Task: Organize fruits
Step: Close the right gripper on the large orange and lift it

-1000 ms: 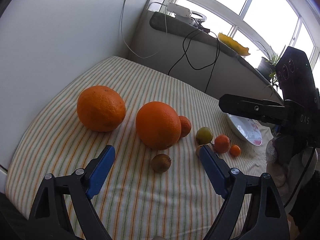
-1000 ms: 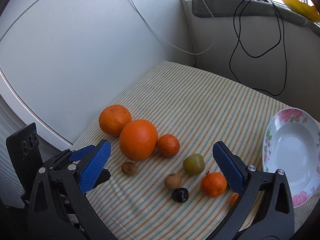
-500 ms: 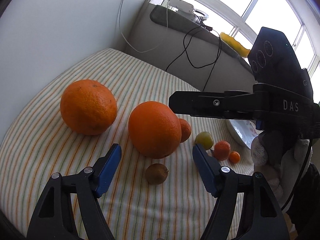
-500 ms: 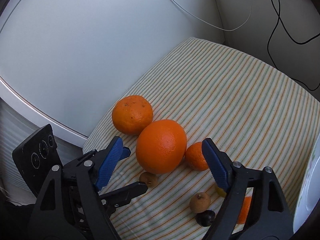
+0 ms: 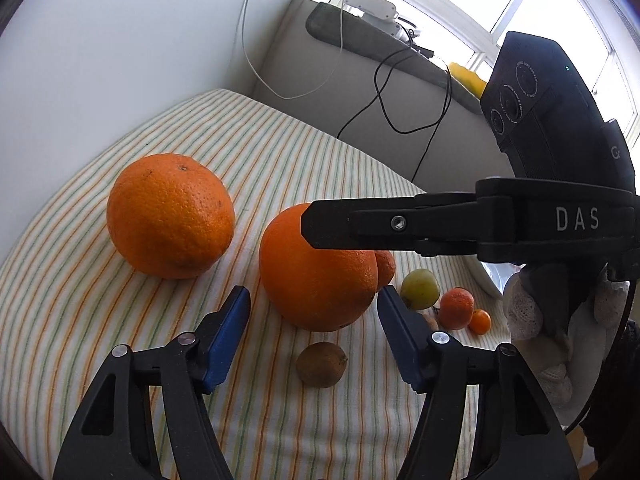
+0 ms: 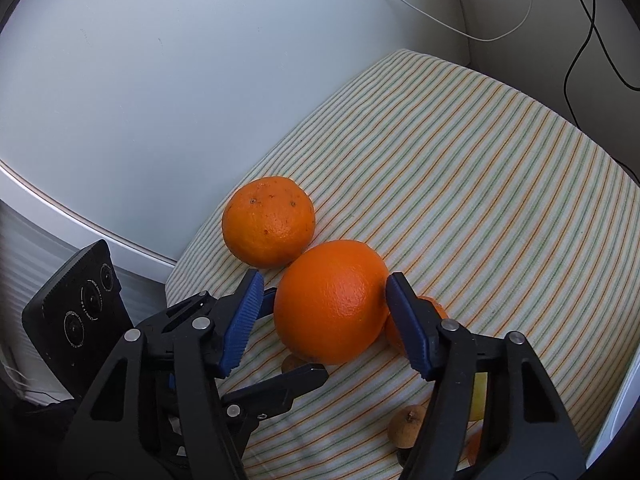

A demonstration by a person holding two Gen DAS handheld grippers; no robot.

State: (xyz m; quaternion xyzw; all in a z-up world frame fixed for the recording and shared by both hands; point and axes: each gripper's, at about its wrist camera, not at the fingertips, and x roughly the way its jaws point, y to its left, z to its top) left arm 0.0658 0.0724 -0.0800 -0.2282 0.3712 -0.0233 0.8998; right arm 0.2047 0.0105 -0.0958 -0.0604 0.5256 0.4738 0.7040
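Two big oranges lie on the striped cloth. The nearer big orange (image 6: 330,300) (image 5: 316,276) sits between the open blue pads of my right gripper (image 6: 323,288), which straddles it from above with small gaps on both sides. The other big orange (image 6: 268,226) (image 5: 170,216) lies just beyond. My left gripper (image 5: 314,304) is open and empty, low over the cloth, with a small brown fruit (image 5: 321,364) between its fingers. A small orange (image 5: 386,266), a green fruit (image 5: 419,289), a tangerine (image 5: 456,307) and a tiny orange fruit (image 5: 479,321) lie to the right.
The white flowered plate (image 6: 618,408) shows only as a rim at the right. A white wall borders the cloth on the left. Cables hang from a window ledge (image 5: 360,36) at the back. Another brown fruit (image 6: 406,426) lies near my right gripper's finger.
My right gripper swung left and came down around the nearer big orange, its arm now crossing the left wrist view. My left gripper moved forward a little toward the fruit.
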